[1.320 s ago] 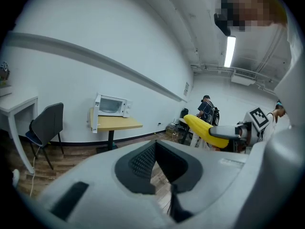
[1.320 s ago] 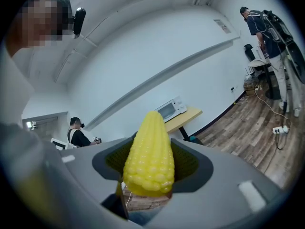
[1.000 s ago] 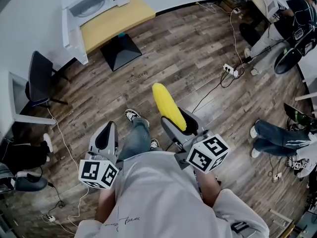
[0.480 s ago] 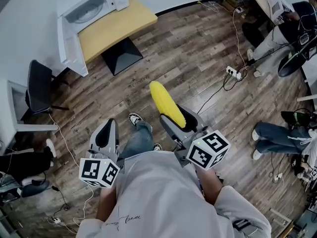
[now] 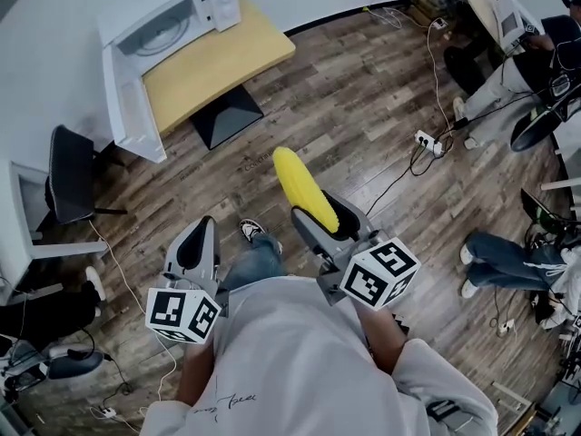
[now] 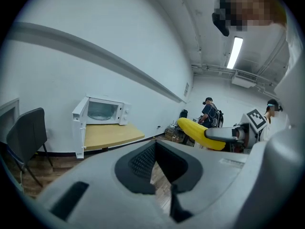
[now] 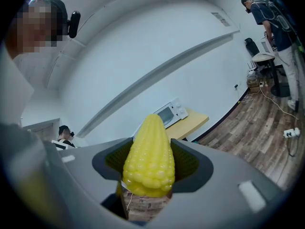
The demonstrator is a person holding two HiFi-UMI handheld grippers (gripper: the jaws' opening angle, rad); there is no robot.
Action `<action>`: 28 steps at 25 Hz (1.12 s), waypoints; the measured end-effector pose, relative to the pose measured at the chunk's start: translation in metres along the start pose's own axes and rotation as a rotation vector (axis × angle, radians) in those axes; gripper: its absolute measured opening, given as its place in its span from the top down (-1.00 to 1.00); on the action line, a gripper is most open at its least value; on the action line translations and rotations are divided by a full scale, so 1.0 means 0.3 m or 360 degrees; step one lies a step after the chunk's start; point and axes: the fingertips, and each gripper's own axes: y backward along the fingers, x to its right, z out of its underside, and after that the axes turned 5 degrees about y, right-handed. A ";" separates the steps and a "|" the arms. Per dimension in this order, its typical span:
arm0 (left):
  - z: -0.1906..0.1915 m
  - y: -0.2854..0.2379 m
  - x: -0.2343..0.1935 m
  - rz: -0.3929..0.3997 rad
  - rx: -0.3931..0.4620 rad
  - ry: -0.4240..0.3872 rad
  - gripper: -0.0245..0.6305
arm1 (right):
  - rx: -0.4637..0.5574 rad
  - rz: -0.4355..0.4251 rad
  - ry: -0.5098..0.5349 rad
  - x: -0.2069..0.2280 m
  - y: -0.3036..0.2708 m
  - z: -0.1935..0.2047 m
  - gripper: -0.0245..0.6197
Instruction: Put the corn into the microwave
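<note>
Corn [image 5: 306, 189], a yellow cob, is clamped across its thick end between the two grey jaws of the right gripper [image 5: 325, 218], its tapered tip projecting past the jaws and above the wooden floor [image 5: 363, 107]. In the right gripper view the cob [image 7: 148, 154] fills the gap of the right gripper [image 7: 148, 161], both dark pads pressing its sides; in the left gripper view it [image 6: 200, 131] appears at right, held roughly level. The left gripper [image 5: 193, 248] is held beside it, apart from the cob; its own view shows the left gripper [image 6: 155, 163] with jaws drawn together at the tips and nothing between them. Each gripper carries a cube with square markers [image 5: 379, 273] just ahead of the person's grey shirt [image 5: 290, 361]. Well ahead, against the white wall, stands the white microwave [image 5: 168, 25] on a yellow-topped table [image 5: 213, 62], its door [image 5: 127, 107] swung open to the left and the cavity exposed; it also shows in the left gripper view [image 6: 101, 111] and, beyond the cob's tip, in the right gripper view [image 7: 172, 111]. A dark chair [image 5: 68, 171] stands left of the table. A power strip [image 5: 427, 141] with trailing cables lies on the floor at right, near seated persons.
</note>
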 end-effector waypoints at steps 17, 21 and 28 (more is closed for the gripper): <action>-0.256 -0.215 -0.226 0.0080 0.0108 -0.0004 0.96 | -0.0016 -0.0027 0.0037 0.007 -0.404 -0.179 0.11; -0.293 -0.244 -0.304 0.0067 0.0117 0.0015 0.96 | -0.0022 -0.0026 0.0041 0.011 -0.498 -0.209 0.11; -0.342 -0.273 -0.397 0.0028 0.0145 0.0033 0.96 | -0.0019 -0.0054 0.0079 0.006 -0.608 -0.253 0.11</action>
